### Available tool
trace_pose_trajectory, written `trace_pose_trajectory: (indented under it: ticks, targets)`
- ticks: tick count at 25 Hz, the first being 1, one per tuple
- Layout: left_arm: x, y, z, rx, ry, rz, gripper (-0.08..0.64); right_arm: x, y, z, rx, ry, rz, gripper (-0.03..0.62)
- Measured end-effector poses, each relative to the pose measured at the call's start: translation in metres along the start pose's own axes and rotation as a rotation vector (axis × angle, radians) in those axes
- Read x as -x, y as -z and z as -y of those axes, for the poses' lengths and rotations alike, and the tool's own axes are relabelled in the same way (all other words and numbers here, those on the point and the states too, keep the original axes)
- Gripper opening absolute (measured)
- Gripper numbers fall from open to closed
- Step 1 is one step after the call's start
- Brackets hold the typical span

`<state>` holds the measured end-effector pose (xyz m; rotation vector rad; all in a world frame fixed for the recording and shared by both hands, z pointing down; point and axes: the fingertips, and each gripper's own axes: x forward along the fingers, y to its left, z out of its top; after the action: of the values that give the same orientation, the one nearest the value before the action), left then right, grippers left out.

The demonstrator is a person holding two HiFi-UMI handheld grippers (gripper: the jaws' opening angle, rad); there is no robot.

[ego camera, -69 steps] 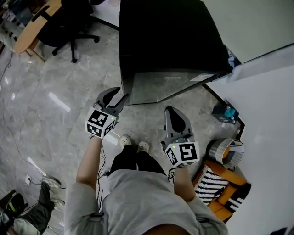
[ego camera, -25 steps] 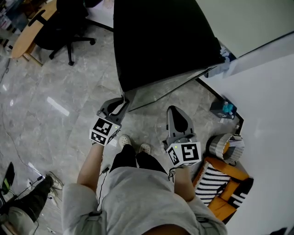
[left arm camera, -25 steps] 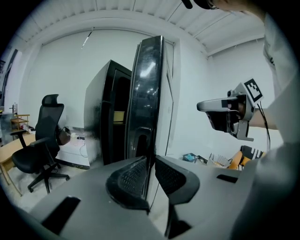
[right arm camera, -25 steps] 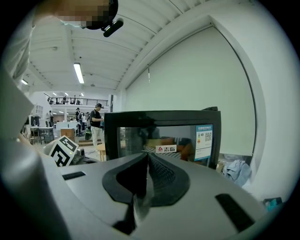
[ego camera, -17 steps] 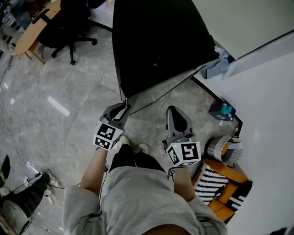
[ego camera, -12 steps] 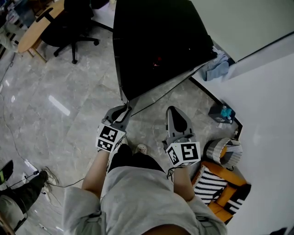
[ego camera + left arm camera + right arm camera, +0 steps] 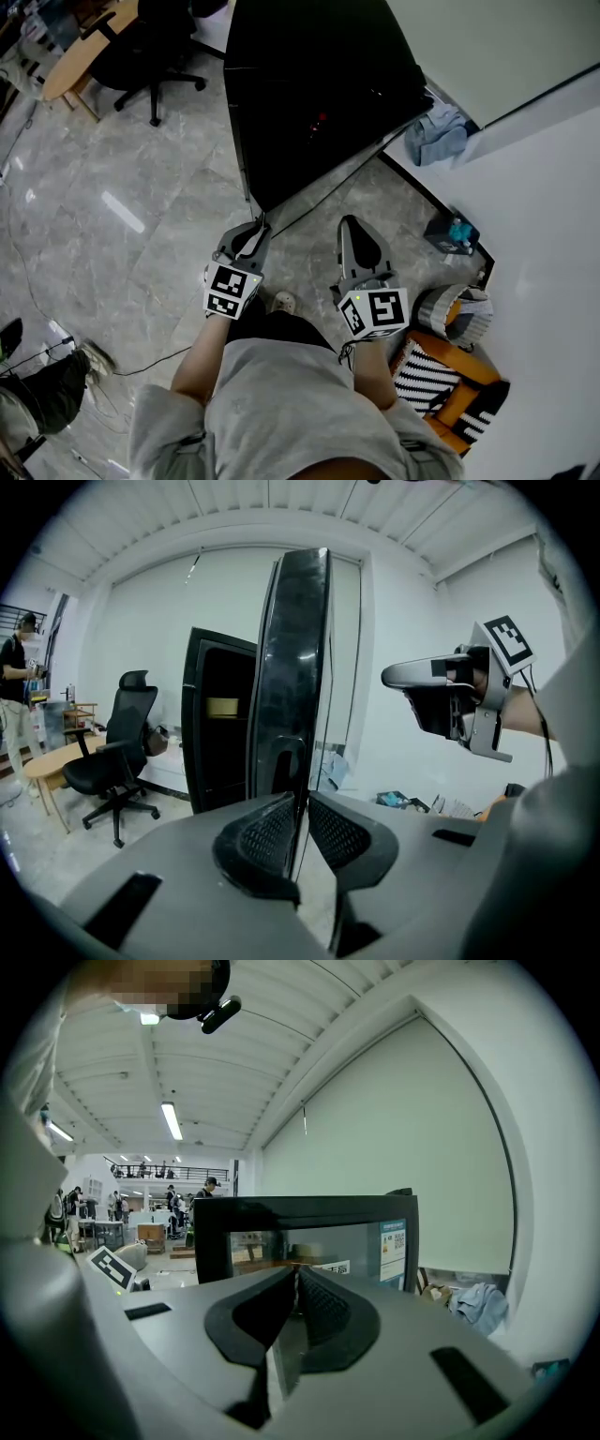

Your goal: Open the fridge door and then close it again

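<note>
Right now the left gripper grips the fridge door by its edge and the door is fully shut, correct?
No: the left gripper does grip the fridge door by its edge, but the door stands swung open from the fridge cabinet, as the left gripper view shows.

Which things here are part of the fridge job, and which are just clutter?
Job: fridge; fridge door, open; left tool, jaws just closed further onto the door's edge.
Not part of it: right tool, shut and empty; office chair; desk; blue cloth; striped bag.
</note>
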<state>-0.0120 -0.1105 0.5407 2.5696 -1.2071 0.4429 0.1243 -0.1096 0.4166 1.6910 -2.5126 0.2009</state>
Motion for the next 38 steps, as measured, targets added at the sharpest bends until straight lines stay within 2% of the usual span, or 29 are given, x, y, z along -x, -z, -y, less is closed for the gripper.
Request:
trace_pose_trajectory:
  ticks: [13, 20, 26, 30, 38]
  targets:
    - [0.005, 0.005, 0.03, 0.002, -0.021, 0.003, 0.052, 0.017, -0.002, 0.003, 0.008, -0.02, 0.012, 0.026]
    - [0.005, 0.003, 0.015, 0.004, -0.013, 0.004, 0.054, 0.012, -0.004, -0.001, 0.006, -0.016, 0.013, 0.026]
    - [0.003, 0.0, 0.002, 0.036, -0.003, 0.0, 0.055, 0.005, -0.005, -0.004, 0.006, -0.018, 0.011, 0.026]
    - [0.0, -0.005, -0.014, 0.065, -0.007, 0.004, 0.063, 0.0, -0.003, -0.005, 0.001, -0.011, 0.008, 0.026]
    - [-0.012, -0.012, -0.048, 0.063, -0.026, 0.001, 0.071, -0.01, -0.001, 0.001, -0.004, 0.011, -0.003, 0.026]
